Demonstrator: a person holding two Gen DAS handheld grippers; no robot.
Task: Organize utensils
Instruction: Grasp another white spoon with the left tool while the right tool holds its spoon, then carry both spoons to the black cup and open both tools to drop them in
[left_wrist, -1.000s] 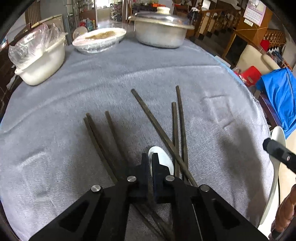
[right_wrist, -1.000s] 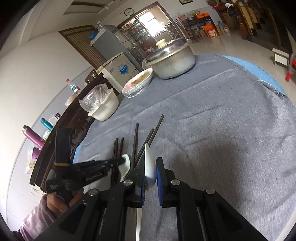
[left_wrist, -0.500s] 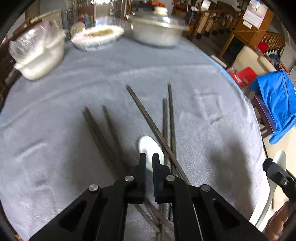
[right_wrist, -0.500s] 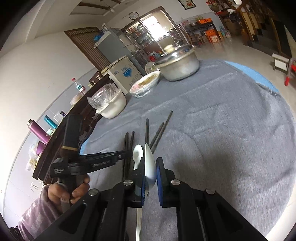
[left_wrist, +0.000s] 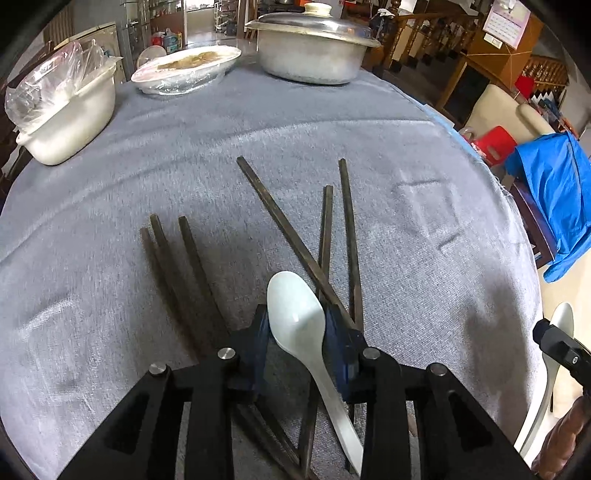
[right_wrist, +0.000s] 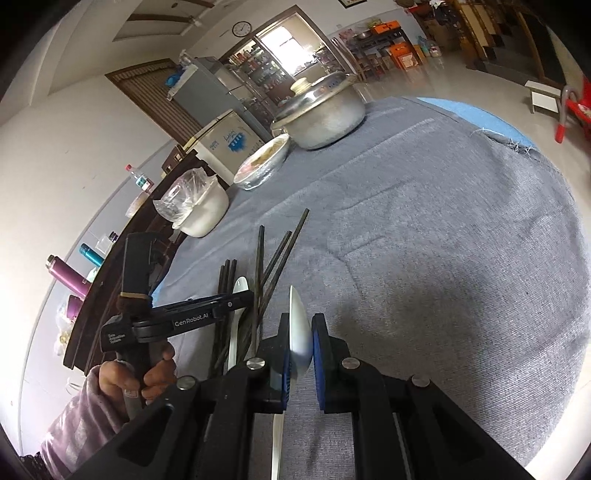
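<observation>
Several dark chopsticks (left_wrist: 291, 236) lie fanned on the grey tablecloth (left_wrist: 406, 155). A white spoon (left_wrist: 295, 314) lies across them, bowl up, between the fingers of my left gripper (left_wrist: 295, 325), whose jaws are opening and do not press on it. In the right wrist view that gripper (right_wrist: 240, 297), held by a hand, hovers over the same spoon (right_wrist: 236, 325) and the chopsticks (right_wrist: 260, 266). My right gripper (right_wrist: 301, 325) is shut on a second white spoon (right_wrist: 297, 328), held on edge above the cloth. It also shows at the left view's right edge, the right gripper (left_wrist: 554, 343).
At the table's far side stand a lidded metal pot (left_wrist: 310, 51), a film-covered plate (left_wrist: 184, 70) and a white bowl with a plastic bag (left_wrist: 70, 110). The table edge curves down the right, beyond it a blue cloth (left_wrist: 554, 192) and a red stool (left_wrist: 495, 144).
My left gripper's jaws have parted, and the white spoon now lies flat between them. The right gripper with its spoon has shifted a little lower in the left wrist view.
</observation>
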